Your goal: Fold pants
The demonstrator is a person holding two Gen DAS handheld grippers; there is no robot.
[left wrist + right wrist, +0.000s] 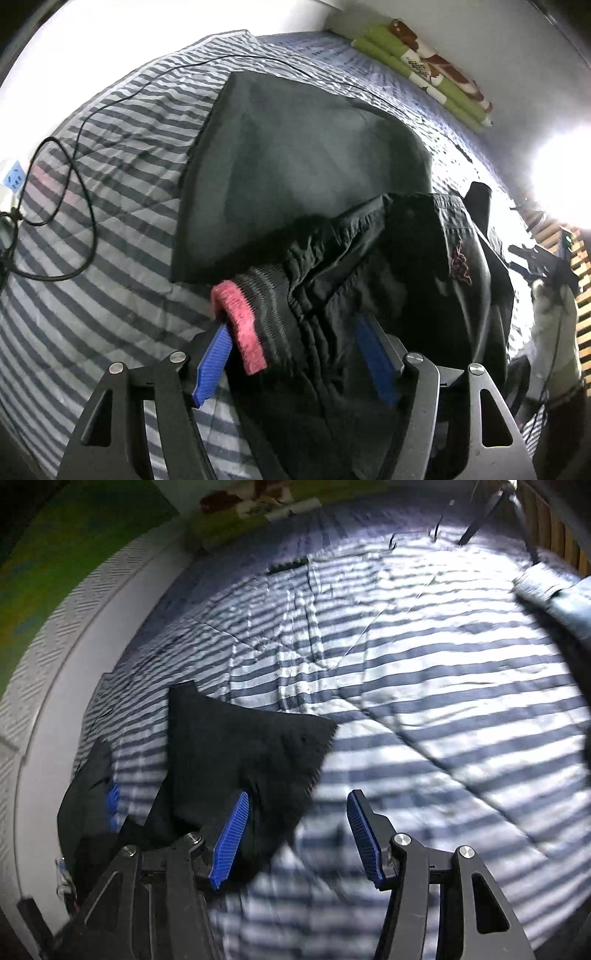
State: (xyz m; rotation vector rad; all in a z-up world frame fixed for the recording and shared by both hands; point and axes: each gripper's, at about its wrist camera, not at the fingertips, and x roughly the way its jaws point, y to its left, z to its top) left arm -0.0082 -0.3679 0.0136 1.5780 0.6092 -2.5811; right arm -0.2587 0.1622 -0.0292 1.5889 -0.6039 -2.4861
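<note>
Left gripper (295,354) stands with its jaws spread; I see the gathered waistband (258,306) of the black pants (369,266) lying between the blue pads (212,365), draped against the left pad, while the right pad is clear of the cloth, so nothing is clamped. Only my left wrist view shows the red lining (240,317) at the waistband edge, the small red logo (461,264) on the fabric to the right of the jaws, and a flat folded dark panel (295,155) ahead of the fingers. Beyond that panel a thin black cable (74,177) loops over the striped bedcover (92,295) to the left, and a green patterned bundle (424,70) lies at the far edge. Right gripper (299,838) is likewise spread wide, with bare striped bedcover (424,701) between its pads; it holds nothing. Only the right wrist view shows a pointed black corner of cloth (240,746) ahead of and behind its left finger (229,842), touching it or not I cannot tell, because the frame is blurred. Both grippers point steeply down at the bed.
</note>
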